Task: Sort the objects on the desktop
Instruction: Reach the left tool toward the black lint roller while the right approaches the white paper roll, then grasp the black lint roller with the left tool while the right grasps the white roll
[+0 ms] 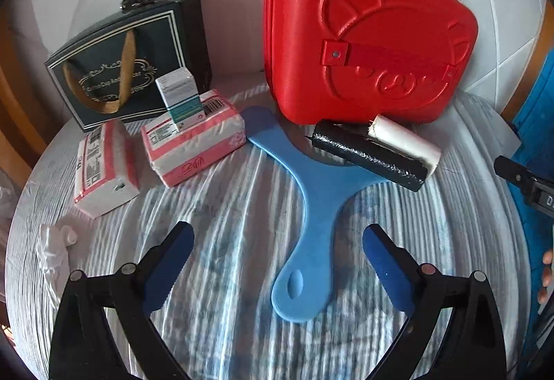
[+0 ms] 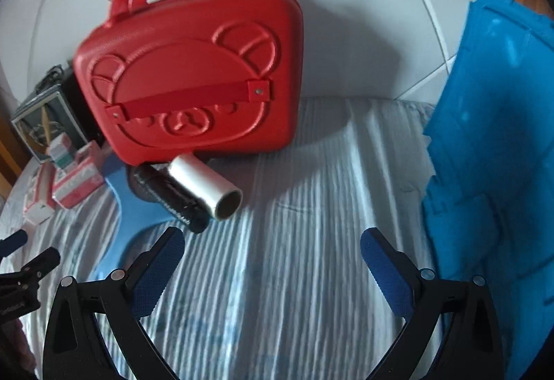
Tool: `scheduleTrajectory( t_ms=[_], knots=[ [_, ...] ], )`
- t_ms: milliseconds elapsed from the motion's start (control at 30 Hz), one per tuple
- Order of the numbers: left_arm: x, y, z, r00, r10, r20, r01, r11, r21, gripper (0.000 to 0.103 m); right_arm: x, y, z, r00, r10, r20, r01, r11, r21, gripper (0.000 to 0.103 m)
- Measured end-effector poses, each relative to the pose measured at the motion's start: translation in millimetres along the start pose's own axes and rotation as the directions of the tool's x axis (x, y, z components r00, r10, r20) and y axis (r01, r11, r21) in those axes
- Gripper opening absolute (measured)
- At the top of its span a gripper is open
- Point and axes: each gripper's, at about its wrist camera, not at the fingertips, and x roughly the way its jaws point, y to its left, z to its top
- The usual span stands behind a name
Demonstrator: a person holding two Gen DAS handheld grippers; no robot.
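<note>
In the left wrist view a light blue flat paddle-shaped board [image 1: 313, 207] lies on the striped cloth, its handle end between the open fingers of my left gripper [image 1: 277, 241], which holds nothing. A black roll [image 1: 367, 153] and a white roll [image 1: 405, 139] lie on the board's far right arm, in front of a red bear-face case [image 1: 363, 44]. Two pink tissue packs [image 1: 194, 137] [image 1: 102, 165] lie at left, a small box [image 1: 180, 96] standing on one. My right gripper [image 2: 271, 248] is open and empty over bare cloth, right of the rolls [image 2: 204, 189].
A dark green gift box [image 1: 128, 58] stands at the back left against the white wall. A blue plastic crate [image 2: 491, 151] stands at the right edge. A crumpled white tissue [image 1: 55, 245] lies at the near left. The striped cloth [image 1: 225, 207] covers the table.
</note>
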Motion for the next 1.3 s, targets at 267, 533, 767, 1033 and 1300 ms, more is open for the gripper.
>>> scheduleTrajectory(
  t_ms=[267,533,767,1033,1300],
  knots=[
    [40,8,9,0.998,0.056,-0.016,-0.056,0.998,-0.007,0.1,91,23,-5,0.996,-0.044,-0.074,0.037,0.995,-0.089,0.103],
    [32,5,16,0.997,0.071,0.01,-0.07,0.995,-0.071,0.1,65,70,-44,0.954,0.289,-0.084,-0.299,0.942,-0.154,0.103],
    [98,-43,38,0.995,0.052,-0.089,-0.061,0.994,-0.091,0.096,50,6,-41,0.979,0.201,-0.029,-0.203,0.976,-0.076,0.103],
    [126,-63,37,0.995,0.017,-0.098,-0.023,0.998,-0.056,0.056,77,-2,-9,0.966,0.257,-0.013,-0.257,0.963,-0.08,0.103],
    [126,-50,36,0.997,-0.007,-0.081,0.002,0.998,-0.055,0.037,101,16,0,0.951,0.308,-0.037,-0.311,0.945,-0.104,0.077]
  ],
)
